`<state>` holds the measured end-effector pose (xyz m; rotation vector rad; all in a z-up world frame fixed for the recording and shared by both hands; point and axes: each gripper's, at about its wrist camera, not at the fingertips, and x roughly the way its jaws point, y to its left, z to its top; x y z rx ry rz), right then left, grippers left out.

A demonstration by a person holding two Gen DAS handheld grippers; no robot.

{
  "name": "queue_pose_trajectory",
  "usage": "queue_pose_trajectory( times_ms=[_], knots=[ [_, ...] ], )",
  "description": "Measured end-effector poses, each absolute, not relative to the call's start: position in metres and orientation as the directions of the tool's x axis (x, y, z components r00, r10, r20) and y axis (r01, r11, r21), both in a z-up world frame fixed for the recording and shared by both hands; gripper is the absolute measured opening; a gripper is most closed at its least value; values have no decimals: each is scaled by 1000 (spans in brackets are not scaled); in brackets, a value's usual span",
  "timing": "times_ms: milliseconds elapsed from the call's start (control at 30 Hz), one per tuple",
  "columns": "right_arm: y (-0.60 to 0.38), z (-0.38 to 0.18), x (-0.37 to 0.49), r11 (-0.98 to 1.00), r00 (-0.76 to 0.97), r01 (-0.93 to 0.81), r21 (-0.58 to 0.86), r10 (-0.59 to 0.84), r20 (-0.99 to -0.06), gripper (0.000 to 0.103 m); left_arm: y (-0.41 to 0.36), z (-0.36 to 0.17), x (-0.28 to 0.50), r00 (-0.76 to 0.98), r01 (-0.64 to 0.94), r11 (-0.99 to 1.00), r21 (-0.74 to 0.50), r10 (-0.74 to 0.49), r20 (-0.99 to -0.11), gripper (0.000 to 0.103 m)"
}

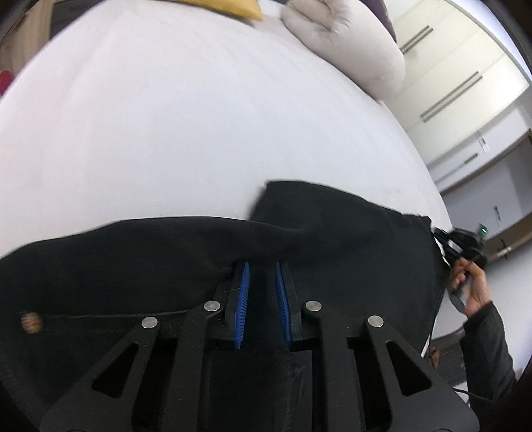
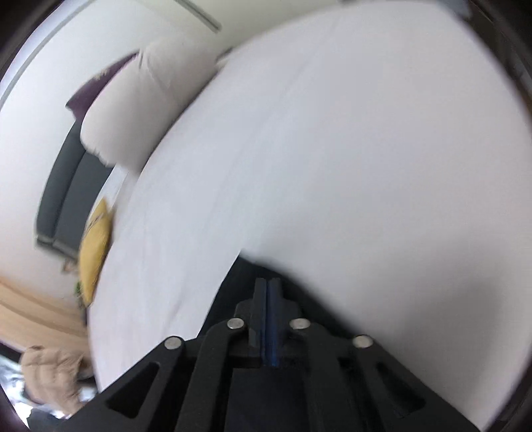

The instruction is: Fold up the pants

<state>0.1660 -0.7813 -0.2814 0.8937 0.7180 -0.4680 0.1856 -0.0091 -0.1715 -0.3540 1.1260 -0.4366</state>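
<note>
Looking down my left gripper (image 1: 262,266), the black pants (image 1: 133,266) are spread across the near edge of the white bed (image 1: 199,133), and the cloth runs right over both blue pads (image 1: 244,292), which sit a little apart with fabric bunched at their tips, so I'd call that a grip on the pants. No boxes or baskets anywhere, just bedding: a pale pillow (image 1: 349,43) and a yellow cushion (image 1: 232,8) at the far end. Over to the right my other hand (image 1: 472,285) holds the right gripper (image 1: 462,246) at the pants' far end. From its own camera the picture is blurry, but that gripper's fingers are squeezed together on dark cloth.
</note>
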Motion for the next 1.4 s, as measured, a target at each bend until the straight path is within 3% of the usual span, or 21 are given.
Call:
queue_pose_trajectory(
  times_ms=[67,167,267,367,433,500,567,800,833,900,967,1033,1200,1400],
  knots=[
    [-754,-271,161,591,710,577,563,-22,-704,11,-6,-160,175,383,145,875,-461,-479,-790,17],
    [-702,-274,151,654,717,373,658,247,-652,11,-20,-146,164,369,193,844,-500,-534,-761,17],
    [-613,-294,168,651,611,182,737,512,-603,11,-52,-150,155,299,243,803,-544,-595,-746,17],
    [-574,-316,192,657,538,154,738,571,-620,11,-67,-168,157,265,258,826,-502,-560,-785,17],
    [-593,-329,208,677,518,229,700,524,-676,8,-59,-177,158,254,223,815,-535,-579,-775,17],
    [-635,-338,195,645,562,290,707,484,-671,0,-48,-174,158,276,210,828,-519,-560,-781,17],
    [-673,-343,194,602,607,351,717,437,-664,0,-40,-174,157,287,198,835,-513,-550,-784,17],
    [-871,-315,129,542,731,547,639,64,-680,0,-25,-176,144,315,181,842,-509,-540,-781,17],
    [-886,-307,120,553,701,602,576,-20,-713,13,-24,-175,143,318,182,845,-503,-535,-783,17],
    [-908,-290,97,540,653,684,490,-153,-742,14,-42,-171,147,323,180,851,-493,-525,-788,17],
    [-919,-277,65,504,698,663,553,-151,-700,28,-61,-163,143,334,183,859,-478,-511,-792,17],
    [-908,-266,32,501,760,597,627,-102,-642,61,-81,-154,141,345,188,862,-470,-506,-791,17],
    [-859,-271,-23,491,822,480,727,37,-568,69,-95,-130,123,362,226,824,-520,-566,-740,17],
    [-814,-312,-14,370,789,522,769,134,-600,69,-106,-139,121,326,199,803,-561,-594,-735,17]
  ],
)
